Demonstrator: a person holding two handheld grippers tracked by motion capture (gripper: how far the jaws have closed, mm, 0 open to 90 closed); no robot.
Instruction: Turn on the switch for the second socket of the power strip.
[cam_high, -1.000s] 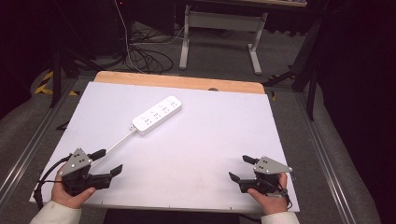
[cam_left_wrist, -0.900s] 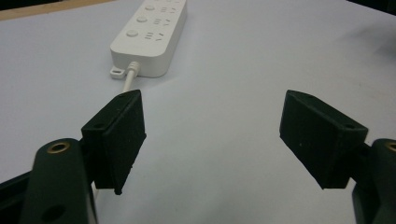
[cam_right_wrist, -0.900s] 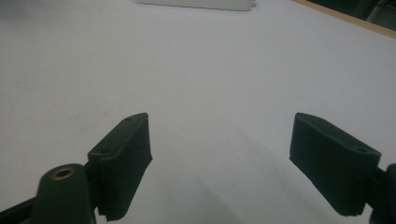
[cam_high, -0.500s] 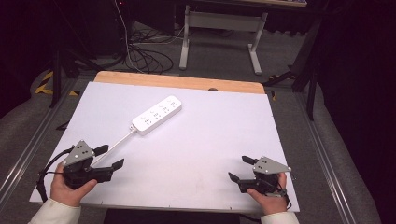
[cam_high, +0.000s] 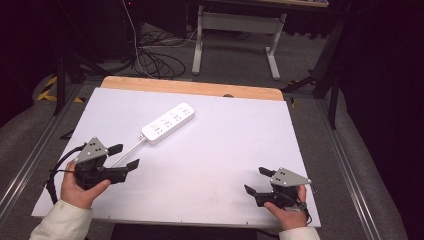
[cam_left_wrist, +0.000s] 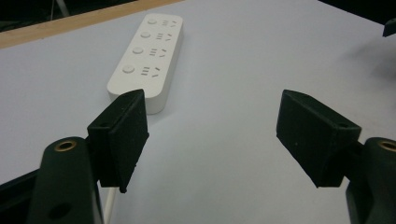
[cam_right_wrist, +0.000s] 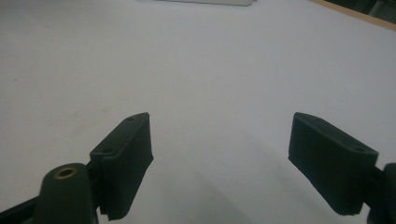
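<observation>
We see two hand-held grippers on a white table (cam_high: 225, 150), both w/ jaws wide, holding nothing.

Left gripper (cam_high: 121, 156) is near the white power strip (cam_high: 167, 123), its cable (cam_high: 127, 150) passing betw. the jaws; right gripper (cam_high: 258, 180) rests well apart, at the table's near right corner.

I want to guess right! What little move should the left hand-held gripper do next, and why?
Probably ease forward toward the near end of the white power strip. The left hand-held gripper is open, aimed at it, with bare table between; the right hand-held gripper rests far off.
</observation>
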